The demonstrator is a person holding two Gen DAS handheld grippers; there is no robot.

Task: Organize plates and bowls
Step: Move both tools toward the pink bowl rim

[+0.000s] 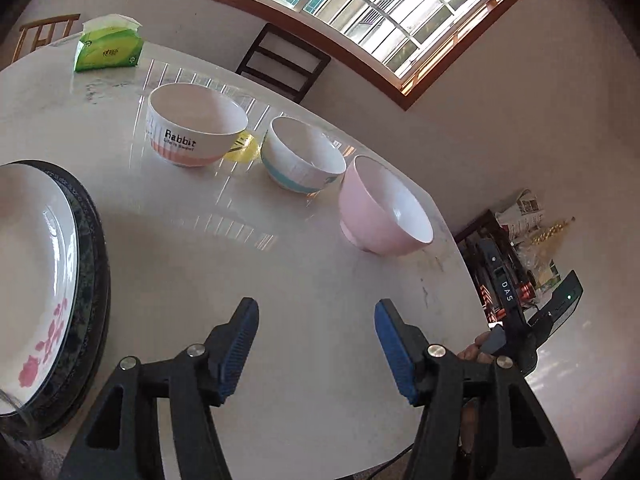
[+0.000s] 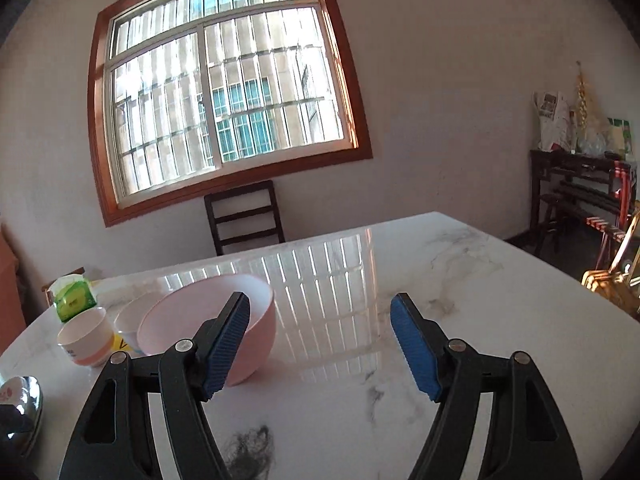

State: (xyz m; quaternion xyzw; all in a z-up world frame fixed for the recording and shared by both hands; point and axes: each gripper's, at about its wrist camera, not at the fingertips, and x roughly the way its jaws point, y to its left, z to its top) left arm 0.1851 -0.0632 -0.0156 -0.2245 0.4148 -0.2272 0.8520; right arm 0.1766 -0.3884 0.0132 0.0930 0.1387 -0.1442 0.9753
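Hovering over the marble table (image 1: 304, 280), my left gripper (image 1: 316, 312) is hanging with its jaws wide apart and nothing between the blue pads (image 1: 236, 348). I am seeing three bowls standing upright in a loose row ahead of it: the Rabbit bowl (image 1: 196, 128) farthest back, the teal bowl (image 1: 300, 156) in the middle, and the pink bowl (image 1: 384, 212) nearest the table's right edge. They are sitting near one another but apart, and a yellow sticker (image 1: 242, 148) is lying on the marble between the first two. At the left edge a white plate (image 1: 36, 248) with pink flowers is resting on top of a dark plate (image 1: 90, 264), the two stacked together. A green tissue pack (image 1: 108, 46) is standing at the far side of the table. My right gripper (image 2: 320, 344) is also floating above the table (image 2: 480, 320), jaws spread and gripping nothing. From its camera the pink bowl (image 2: 256, 332) is sitting just beyond the left pad (image 2: 226, 348), partly hidden by it, and I cannot tell whether they are touching. The Rabbit bowl (image 2: 86, 340) and tissue pack (image 2: 74, 296) are showing farther left. A dark chair (image 2: 244, 216) is standing under the window (image 2: 224, 88).
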